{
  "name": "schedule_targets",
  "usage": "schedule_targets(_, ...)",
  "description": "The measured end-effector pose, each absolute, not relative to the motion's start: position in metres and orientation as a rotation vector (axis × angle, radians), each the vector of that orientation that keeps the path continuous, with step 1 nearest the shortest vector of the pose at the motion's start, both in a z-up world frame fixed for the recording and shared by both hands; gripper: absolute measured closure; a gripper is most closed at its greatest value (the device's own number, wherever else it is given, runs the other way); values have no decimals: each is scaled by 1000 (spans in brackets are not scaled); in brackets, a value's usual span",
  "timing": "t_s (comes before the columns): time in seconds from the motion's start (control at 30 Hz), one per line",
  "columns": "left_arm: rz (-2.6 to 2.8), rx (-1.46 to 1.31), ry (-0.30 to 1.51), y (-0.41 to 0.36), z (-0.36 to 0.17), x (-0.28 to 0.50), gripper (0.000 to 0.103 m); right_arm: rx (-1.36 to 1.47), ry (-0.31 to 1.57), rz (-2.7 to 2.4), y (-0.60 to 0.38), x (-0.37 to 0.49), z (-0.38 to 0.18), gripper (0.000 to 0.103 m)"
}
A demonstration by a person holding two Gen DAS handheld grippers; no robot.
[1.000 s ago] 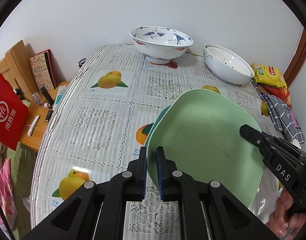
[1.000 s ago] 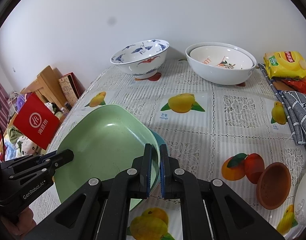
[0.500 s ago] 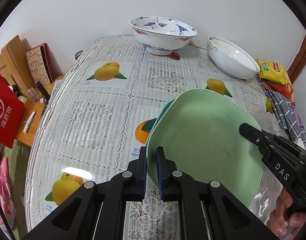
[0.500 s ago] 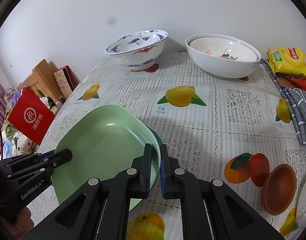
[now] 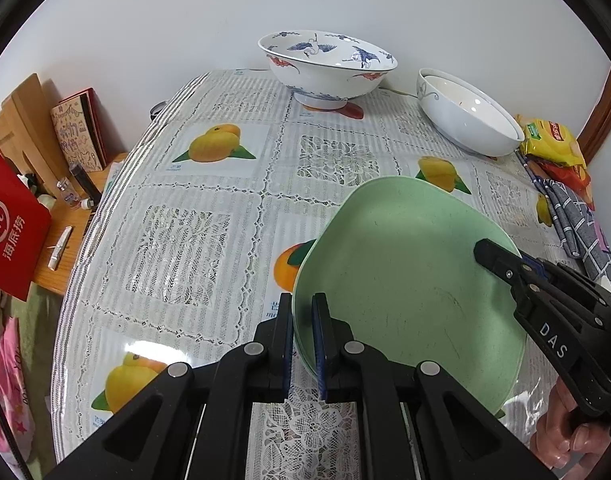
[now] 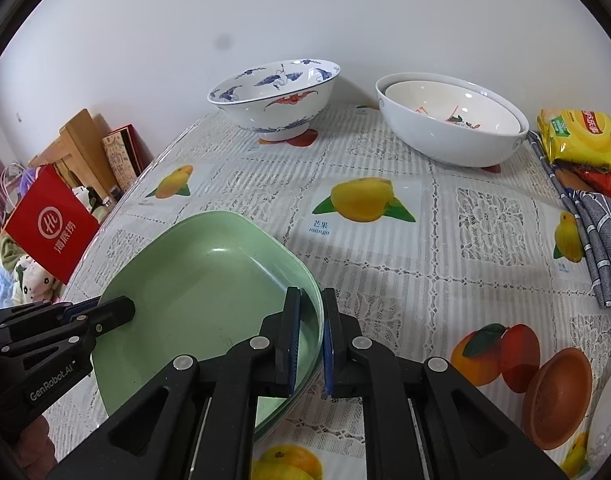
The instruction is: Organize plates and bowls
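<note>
A pale green square plate [image 5: 405, 280] sits low over the fruit-print tablecloth [image 5: 209, 236], near its front. My left gripper [image 5: 303, 300] is shut on the plate's left rim. The right gripper [image 5: 485, 248] clamps the opposite rim. In the right wrist view the same plate [image 6: 193, 288] has my right gripper [image 6: 311, 292] shut on its near right rim, with the left gripper [image 6: 125, 308] on the far side. A second rim shows just beneath the plate. A blue-and-white crane bowl [image 5: 329, 64] and nested white bowls [image 5: 465, 116] stand at the back.
A small brown dish [image 6: 557, 396] and a white plate edge [image 6: 609, 420] lie at the front right. Snack packets [image 6: 581, 136] and a checked cloth [image 6: 601, 232] line the right side. The table's left edge drops to a side table with a red bag [image 5: 13, 224].
The teal rim that showed beside the green plate is now covered by it. Both grippers keep their hold on the plate's rims.
</note>
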State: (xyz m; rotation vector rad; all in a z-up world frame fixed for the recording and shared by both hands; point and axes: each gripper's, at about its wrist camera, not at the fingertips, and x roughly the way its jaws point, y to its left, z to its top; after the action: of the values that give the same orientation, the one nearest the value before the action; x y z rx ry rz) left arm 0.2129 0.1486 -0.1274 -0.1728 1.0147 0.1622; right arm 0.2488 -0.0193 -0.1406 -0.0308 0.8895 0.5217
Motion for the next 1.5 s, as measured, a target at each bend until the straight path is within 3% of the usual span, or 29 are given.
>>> schedule_targets(0.13, 153, -175, 1021, 147, -127, 212, 93, -31, 860, 519, -18, 249, -141, 91)
schedule_targets(0.47, 138, -117, 1023, 140, -118, 201, 89, -42, 818, 510, -21, 245, -132, 73)
schedule_targets(0.7, 121, -80, 1011, 136, -103, 186, 79, 24, 786, 494, -48, 236, -105, 61)
schedule_targets(0.9, 121, -49, 961, 132, -80, 167, 70, 19, 742, 373, -83, 224, -73, 59)
schedule_targets(1.13, 97, -28, 906, 113, -60, 150, 69, 77, 690, 253, -145, 194, -46, 55)
schedule_targets(1.27, 69, 8, 882, 87, -54, 142, 69, 135, 697, 173, -191, 170, -54, 50)
schedule_targets(1.5, -6, 0, 880, 40, -51, 134, 69, 228, 807, 48, -269, 131, -87, 50)
